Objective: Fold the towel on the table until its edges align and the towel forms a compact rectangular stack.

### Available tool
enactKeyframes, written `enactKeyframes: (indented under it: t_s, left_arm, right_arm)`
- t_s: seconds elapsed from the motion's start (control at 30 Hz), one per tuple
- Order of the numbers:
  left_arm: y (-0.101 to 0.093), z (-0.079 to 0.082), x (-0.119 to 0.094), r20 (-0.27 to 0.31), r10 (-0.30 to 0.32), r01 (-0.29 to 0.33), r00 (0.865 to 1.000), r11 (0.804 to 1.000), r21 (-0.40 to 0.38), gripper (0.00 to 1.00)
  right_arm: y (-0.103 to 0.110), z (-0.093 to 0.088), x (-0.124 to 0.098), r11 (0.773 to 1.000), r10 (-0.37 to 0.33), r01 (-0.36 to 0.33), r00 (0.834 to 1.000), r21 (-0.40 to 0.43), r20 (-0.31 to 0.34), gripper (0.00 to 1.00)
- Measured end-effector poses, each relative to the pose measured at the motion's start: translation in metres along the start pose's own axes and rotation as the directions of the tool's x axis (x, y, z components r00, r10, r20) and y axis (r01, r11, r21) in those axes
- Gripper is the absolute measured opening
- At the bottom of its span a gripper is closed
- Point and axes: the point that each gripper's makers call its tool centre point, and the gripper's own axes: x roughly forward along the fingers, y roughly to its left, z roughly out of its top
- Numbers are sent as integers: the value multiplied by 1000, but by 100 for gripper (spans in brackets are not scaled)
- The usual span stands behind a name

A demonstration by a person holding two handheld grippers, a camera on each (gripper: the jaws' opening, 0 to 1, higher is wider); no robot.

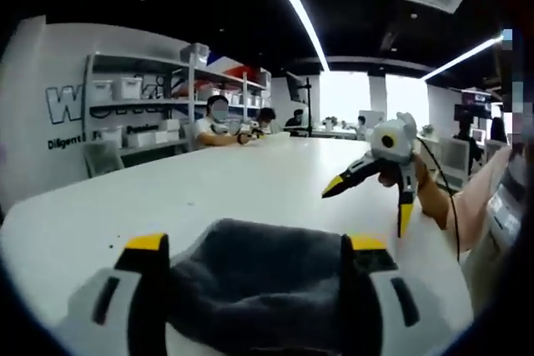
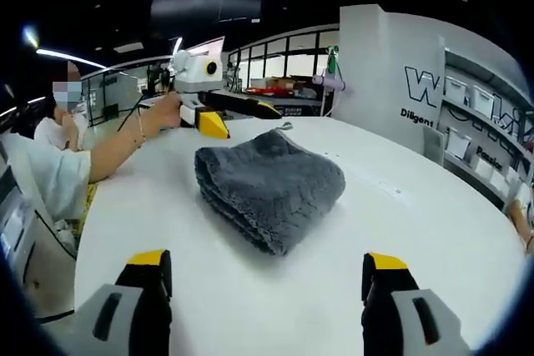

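A dark grey towel lies folded in a thick rectangular stack on the white table. My right gripper stands open a short way in front of it, nothing between its jaws. Beyond the towel's far edge my left gripper is held by a hand, jaws spread. In the left gripper view the towel bulges up close between the wide-open jaws of the left gripper, which are not closed on it. Across the table hangs the right gripper, open.
A person's arm reaches in along the table's left side. Shelves with white bins and a grey chair stand past the far edge. People sit at the table's far end. Bare tabletop surrounds the towel.
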Motion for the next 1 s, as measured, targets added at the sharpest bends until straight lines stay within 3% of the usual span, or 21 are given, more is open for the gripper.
enactKeyframes:
  t_s: [0.13,0.23,0.4,0.63,0.87,1.0]
  left_arm:
    - [4,-10,4,-13,-2,2,1000,1000,-8,75]
    - [5,-23,4,-55,1,0,998,1000,22,71]
    - [8,-36,-1,-82,-7,10,997,999,44,72]
    - [13,-47,-9,-35,-62,62,997,998,-12,80]
    - [4,-52,-8,23,-157,158,987,984,-78,99]
    - [0,-60,-5,3,-160,160,987,986,-46,100]
  right_arm:
    - [1,-1,1,1000,4,-4,1000,-6,-5,99]
    - [2,-1,2,1000,7,-7,1000,-9,-8,99]
    - [5,-4,6,1000,17,-18,1000,-16,-23,99]
    - [7,-7,8,999,25,-26,999,-20,-39,98]
    - [7,-7,8,999,26,-27,999,-22,-39,98]
    - [8,-6,8,999,28,-30,999,-26,-39,98]
